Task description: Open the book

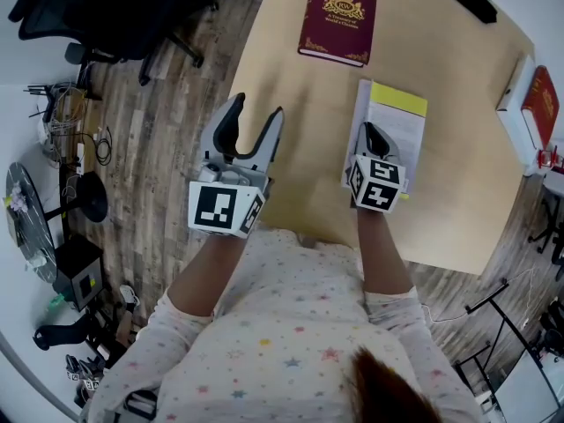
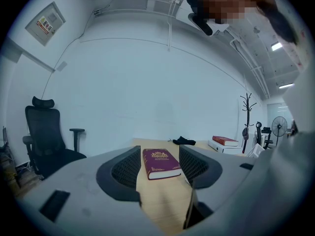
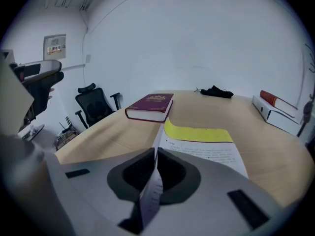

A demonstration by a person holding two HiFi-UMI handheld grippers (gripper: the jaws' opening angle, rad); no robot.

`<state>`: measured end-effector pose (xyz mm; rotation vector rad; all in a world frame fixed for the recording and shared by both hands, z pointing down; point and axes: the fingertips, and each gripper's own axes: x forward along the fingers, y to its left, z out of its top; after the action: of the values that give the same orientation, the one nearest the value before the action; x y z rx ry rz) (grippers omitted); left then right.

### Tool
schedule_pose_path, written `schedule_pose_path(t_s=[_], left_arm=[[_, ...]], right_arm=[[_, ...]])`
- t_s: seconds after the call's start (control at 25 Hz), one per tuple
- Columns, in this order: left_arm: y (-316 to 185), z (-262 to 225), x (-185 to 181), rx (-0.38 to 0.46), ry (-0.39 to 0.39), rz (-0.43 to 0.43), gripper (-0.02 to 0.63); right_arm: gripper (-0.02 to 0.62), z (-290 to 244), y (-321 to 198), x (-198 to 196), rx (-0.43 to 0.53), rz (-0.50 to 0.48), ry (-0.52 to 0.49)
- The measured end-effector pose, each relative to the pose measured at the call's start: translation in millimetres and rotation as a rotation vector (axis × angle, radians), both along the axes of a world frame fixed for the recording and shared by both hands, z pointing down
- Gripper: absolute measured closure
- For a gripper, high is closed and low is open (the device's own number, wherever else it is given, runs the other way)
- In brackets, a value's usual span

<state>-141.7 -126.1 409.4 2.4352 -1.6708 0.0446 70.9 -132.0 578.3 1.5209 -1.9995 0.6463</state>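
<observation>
Right gripper view gives me the clearest read: my right hand-held gripper (image 3: 153,154) has its jaws closed on a single thin page (image 3: 149,195), which stands on edge between the pads and curls up toward the camera, with printed lines showing on it. That page belongs to the book (image 3: 206,149), which lies flat on the bench (image 3: 103,136) directly ahead of the jaws. The leaf facing up is white with small print, and it has a broad yellow band across its far end.

From the head view I see the right hand-held gripper (image 1: 372,132) sitting over the near left part of the book (image 1: 401,122). The book rests near the middle of the pale wooden bench (image 1: 300,148), with its white page edges visible along the left side.

My left hand-held gripper (image 1: 257,117) is held above the bench's left edge, with its jaws spread wide and nothing between them. Looking along it, I see only bench surface and a closed maroon book (image 2: 160,163) with gold ornament on its cover, well beyond the jaws.

That maroon book (image 1: 337,20) lies farther up the bench than the one I am holding. At the right edge a red book (image 1: 540,104) rests on a white box (image 1: 514,82). A black office chair (image 1: 115,7) stands on the floor to the left.
</observation>
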Motion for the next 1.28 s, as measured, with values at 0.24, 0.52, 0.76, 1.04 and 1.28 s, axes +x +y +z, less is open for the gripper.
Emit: schedule_pose_path(t_s=[0.24,0.52,0.76,1.04,1.28], left_arm=[[4,-5,5,0.012,-0.004,0.003,0.365],[8,-14,8,0.028,-0.015,-0.003,0.365],[10,-24,16,0.043,-0.02,-0.003,0.365],[11,-36,28,0.057,-0.027,0.009,0.365],[9,-43,46,0.066,-0.026,0.035,0.365]], right_arm=[[0.583,-10,1,8,0.019,0.01,-0.047],[0.586,-22,3,16,0.046,0.006,-0.073],[0.586,-33,4,24,0.065,0.004,-0.089],[0.586,-48,6,42,0.083,0.006,-0.114],[0.586,-61,11,69,0.097,0.029,-0.126]])
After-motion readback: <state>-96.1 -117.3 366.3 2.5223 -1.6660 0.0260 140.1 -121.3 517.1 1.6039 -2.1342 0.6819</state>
